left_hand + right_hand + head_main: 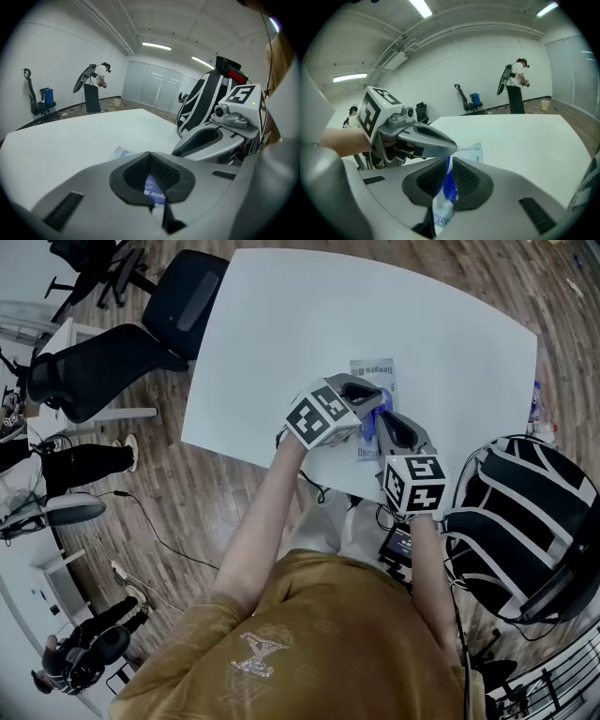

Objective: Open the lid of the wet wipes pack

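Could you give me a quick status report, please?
Left gripper shut on pack. Right gripper shut on lid flap, flap standing upright. Nothing in the way.

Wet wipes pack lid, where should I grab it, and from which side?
Pinch the blue flap across its flat faces near the free edge, coming from above. It stands up on edge off the flat-lying pack, so jaws can close across it, as the right gripper does. The left gripper grips the pack.
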Available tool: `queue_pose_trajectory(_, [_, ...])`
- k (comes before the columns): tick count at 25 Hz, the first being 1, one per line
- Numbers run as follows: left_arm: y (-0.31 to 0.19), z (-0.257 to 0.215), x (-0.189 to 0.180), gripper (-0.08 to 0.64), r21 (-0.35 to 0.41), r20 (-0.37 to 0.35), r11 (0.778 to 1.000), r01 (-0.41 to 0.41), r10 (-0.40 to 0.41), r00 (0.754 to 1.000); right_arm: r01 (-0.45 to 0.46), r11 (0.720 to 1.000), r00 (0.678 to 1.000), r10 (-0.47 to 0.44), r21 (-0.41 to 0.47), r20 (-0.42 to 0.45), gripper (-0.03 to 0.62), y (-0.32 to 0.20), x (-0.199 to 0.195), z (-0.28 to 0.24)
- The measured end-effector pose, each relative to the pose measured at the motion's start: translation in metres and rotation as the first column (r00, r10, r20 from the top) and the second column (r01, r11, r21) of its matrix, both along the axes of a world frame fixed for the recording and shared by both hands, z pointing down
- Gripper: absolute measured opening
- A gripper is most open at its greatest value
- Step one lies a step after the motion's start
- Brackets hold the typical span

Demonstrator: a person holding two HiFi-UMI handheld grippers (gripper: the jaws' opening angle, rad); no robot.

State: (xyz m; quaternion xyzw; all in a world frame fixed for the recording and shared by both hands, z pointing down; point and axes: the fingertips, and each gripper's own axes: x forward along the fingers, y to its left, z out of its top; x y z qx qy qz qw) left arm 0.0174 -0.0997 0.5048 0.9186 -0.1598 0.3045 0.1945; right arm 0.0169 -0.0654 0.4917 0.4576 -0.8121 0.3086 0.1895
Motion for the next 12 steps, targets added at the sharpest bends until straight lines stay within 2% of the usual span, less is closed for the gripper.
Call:
queue_pose_trajectory(3, [0.000,-0.001,-0.006,0.000,-0.004,-0.007,1.000,0.015,-0.015,1.000,-0.061,0.997,0.998,0.061,0.050,0.000,0.045,-0.005,0.012,-0.006])
queue_pose_trajectory(7, [-0.002,-0.003,-0.013,0.000,-0.018,-0.033,0.999,0.046,-0.047,0.998,-0.094,0.995,0.995,0.094,0.015,0.014,0.046,-0.007,0.021,0.001])
queue_pose_trajectory(12, [-0.003,-0.004,-0.020,0.000,-0.018,-0.032,0.997,0.069,-0.069,0.997,-0.122,0.993,0.992,0.122,-0.002,0.020,0.044,-0.008,0.025,0.005])
